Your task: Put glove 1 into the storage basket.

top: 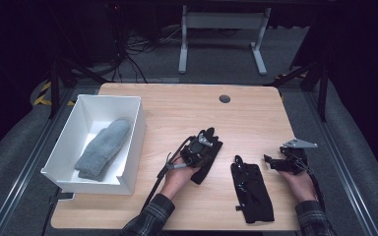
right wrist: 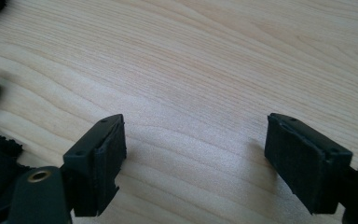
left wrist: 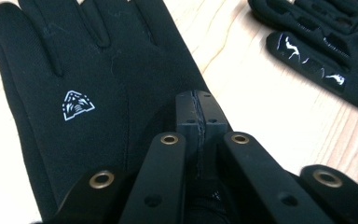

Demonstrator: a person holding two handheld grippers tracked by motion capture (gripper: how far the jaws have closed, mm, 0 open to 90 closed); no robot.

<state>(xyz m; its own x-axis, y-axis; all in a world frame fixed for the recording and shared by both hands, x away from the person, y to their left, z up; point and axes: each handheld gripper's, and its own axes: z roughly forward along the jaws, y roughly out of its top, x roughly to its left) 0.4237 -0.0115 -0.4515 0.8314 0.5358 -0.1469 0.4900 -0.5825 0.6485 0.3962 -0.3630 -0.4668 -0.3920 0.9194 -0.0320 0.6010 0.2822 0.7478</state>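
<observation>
Left gripper (top: 207,135), mid-frame, is clamped on the black glove (left wrist: 98,93); right gripper (right wrist: 193,158) waits gaping at lower right. Next, I'd say: carry it to the white bin (top: 133,142), upper left.

black glove (left wrist: 102,88) lies flat on wooden table (top: 256,118), fingers spread.

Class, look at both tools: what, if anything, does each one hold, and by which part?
The left tool is shut on the plain black fabric glove, seemingly near its cuff end; the exact spot is hidden. The right tool is open over the wooden table, holding nothing.
</observation>
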